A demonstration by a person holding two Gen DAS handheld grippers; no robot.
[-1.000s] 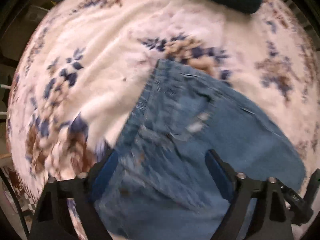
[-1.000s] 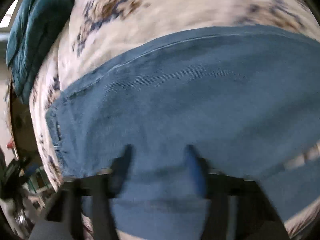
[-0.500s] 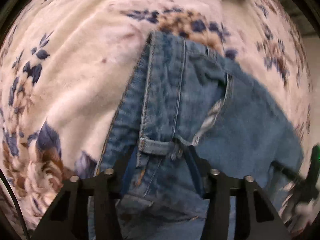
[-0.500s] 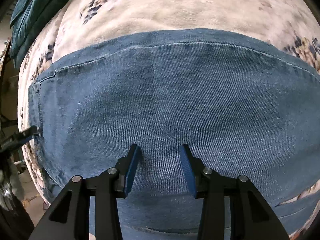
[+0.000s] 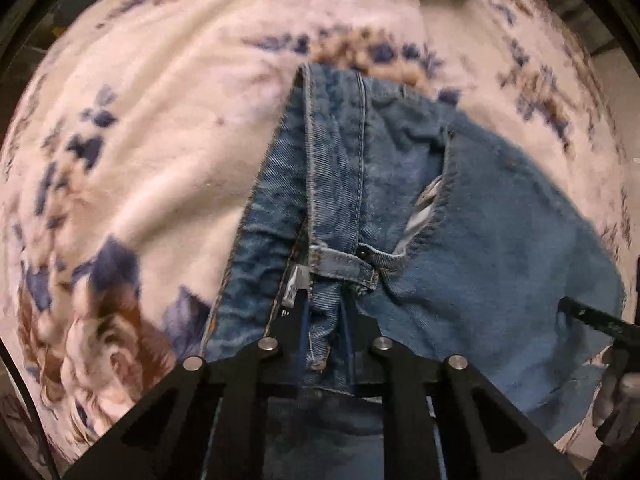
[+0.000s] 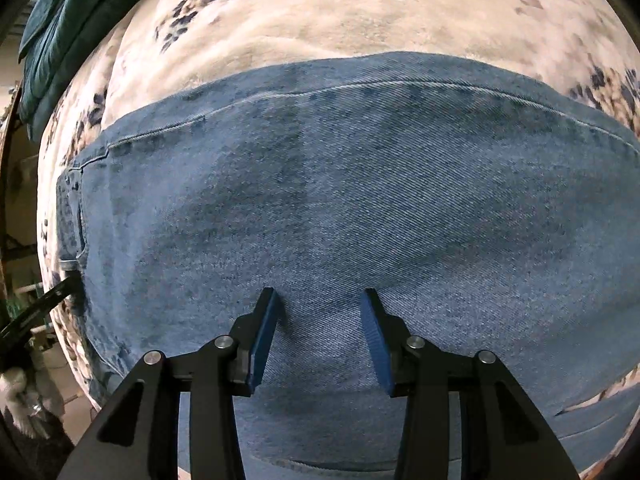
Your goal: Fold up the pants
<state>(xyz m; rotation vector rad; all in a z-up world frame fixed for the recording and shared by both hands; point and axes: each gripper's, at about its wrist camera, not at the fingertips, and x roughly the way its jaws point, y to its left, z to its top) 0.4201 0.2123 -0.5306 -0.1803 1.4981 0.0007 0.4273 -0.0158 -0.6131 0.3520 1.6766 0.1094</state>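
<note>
Blue denim pants (image 5: pixel 460 240) lie on a cream floral blanket (image 5: pixel 140 140). In the left wrist view my left gripper (image 5: pixel 326 320) is shut on the waistband by a belt loop (image 5: pixel 344 266), and the band stands up in a fold. In the right wrist view the pants (image 6: pixel 360 208) spread flat and wide. My right gripper (image 6: pixel 320 312) is open, its blue pads (image 6: pixel 266 328) resting on or just above the denim, holding nothing. The right gripper's tip shows at the right edge of the left wrist view (image 5: pixel 600 320).
The floral blanket (image 6: pixel 360 12) covers the whole surface around the pants. A dark teal cloth (image 6: pixel 60 28) lies at the blanket's far left edge. The bed edge and floor clutter (image 6: pixel 24 340) show at the left.
My left gripper has closed from wide open onto the waistband and lifted it into a fold. My right gripper has steadied over the flat denim and stays open.
</note>
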